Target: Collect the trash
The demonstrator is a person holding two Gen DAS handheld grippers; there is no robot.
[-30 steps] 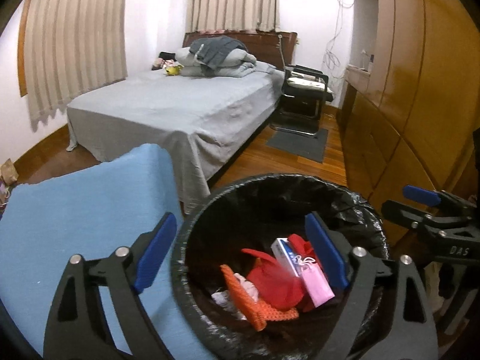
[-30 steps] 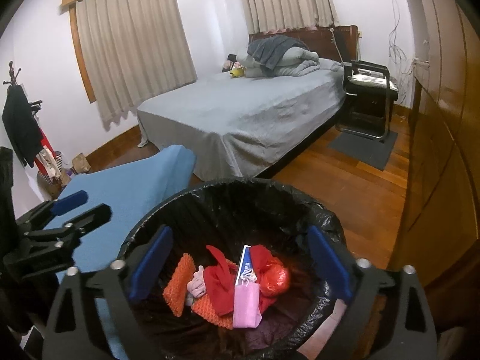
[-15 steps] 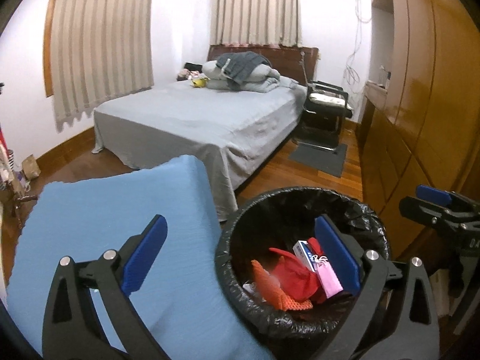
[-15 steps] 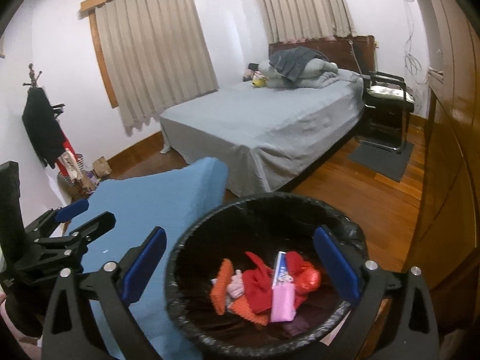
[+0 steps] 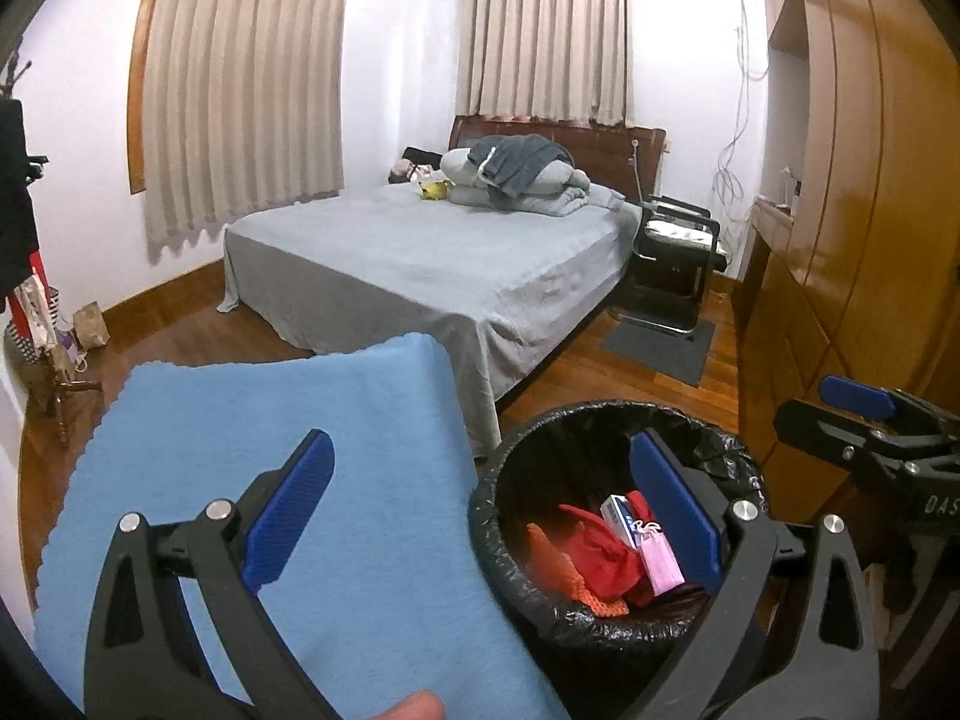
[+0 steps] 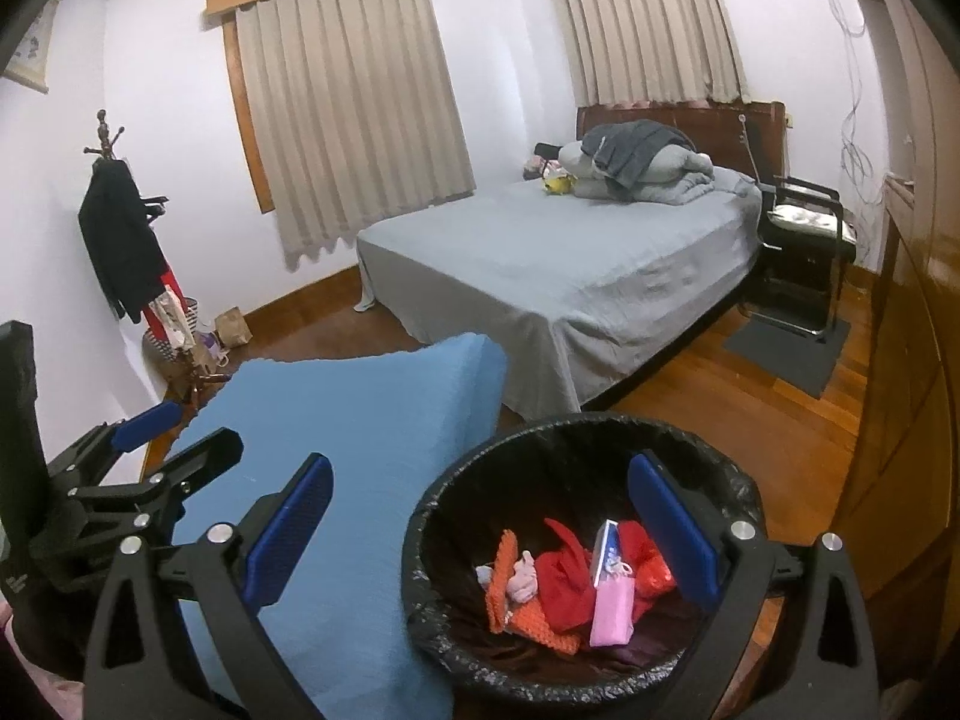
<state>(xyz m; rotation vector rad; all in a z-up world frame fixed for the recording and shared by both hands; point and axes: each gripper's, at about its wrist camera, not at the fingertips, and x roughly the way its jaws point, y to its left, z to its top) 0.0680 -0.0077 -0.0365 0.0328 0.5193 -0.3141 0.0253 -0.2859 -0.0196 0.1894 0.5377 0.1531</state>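
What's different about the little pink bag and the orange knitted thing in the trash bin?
The pink bag is smooth, flat and rectangular, with a small string handle; the orange knitted thing is bumpy and crumpled. The pink bag leans on top of the red items, while the orange knitted thing lies lower, partly under them. Both are inside the black-lined trash bin.

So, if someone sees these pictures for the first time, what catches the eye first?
Probably the black-lined trash bin low in both views, with bright red and orange scraps and a pink bag inside it. Beside it, on its left, lies a large blue cloth over a surface. Both the left gripper and the right gripper frame this with open blue pads, empty, and behind stands a grey bed.
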